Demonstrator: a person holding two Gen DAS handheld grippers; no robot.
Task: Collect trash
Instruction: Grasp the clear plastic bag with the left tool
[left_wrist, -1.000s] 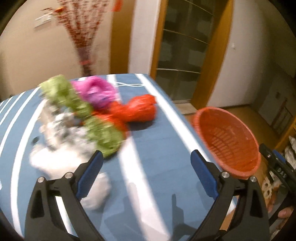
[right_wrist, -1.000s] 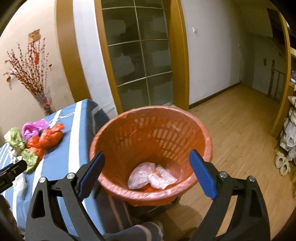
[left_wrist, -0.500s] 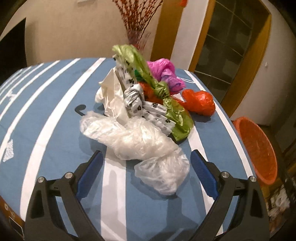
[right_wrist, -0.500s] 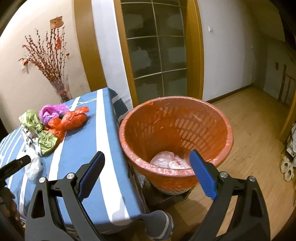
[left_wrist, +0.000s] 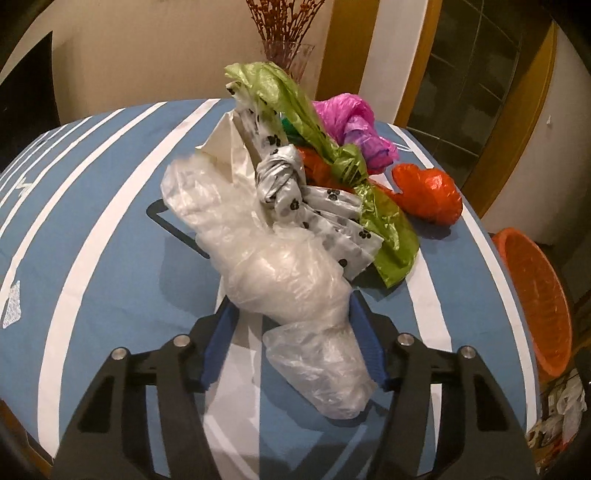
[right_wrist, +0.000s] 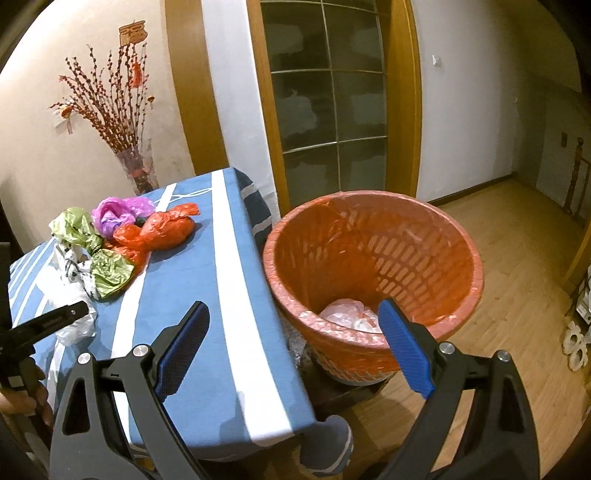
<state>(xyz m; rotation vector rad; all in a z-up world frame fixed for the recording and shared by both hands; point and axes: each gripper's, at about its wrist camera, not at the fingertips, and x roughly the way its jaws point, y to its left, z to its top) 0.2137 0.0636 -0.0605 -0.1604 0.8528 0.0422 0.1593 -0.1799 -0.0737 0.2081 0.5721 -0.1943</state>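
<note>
A heap of plastic bags lies on the blue striped table (left_wrist: 110, 236): a clear bag (left_wrist: 280, 280) nearest me, a paw-print bag (left_wrist: 291, 184), a green bag (left_wrist: 384, 236), a pink bag (left_wrist: 354, 125) and an orange bag (left_wrist: 428, 195). My left gripper (left_wrist: 295, 325) has its blue pads (left_wrist: 218, 343) closed in around the clear bag's near end. My right gripper (right_wrist: 295, 347) is open and empty, over the table edge beside the orange basket (right_wrist: 373, 280), which holds clear bags (right_wrist: 347, 314). The heap also shows in the right wrist view (right_wrist: 110, 243).
A glass vase with red twigs (right_wrist: 129, 162) stands at the table's far edge by the wall. The basket (left_wrist: 535, 302) stands off the table's right side on a low stand. A glass door (right_wrist: 332, 103) and wooden floor (right_wrist: 517, 258) lie beyond.
My left gripper has swung to the heap, moved in and narrowed its jaws around the clear bag. My right gripper has drawn back from over the basket toward the table edge.
</note>
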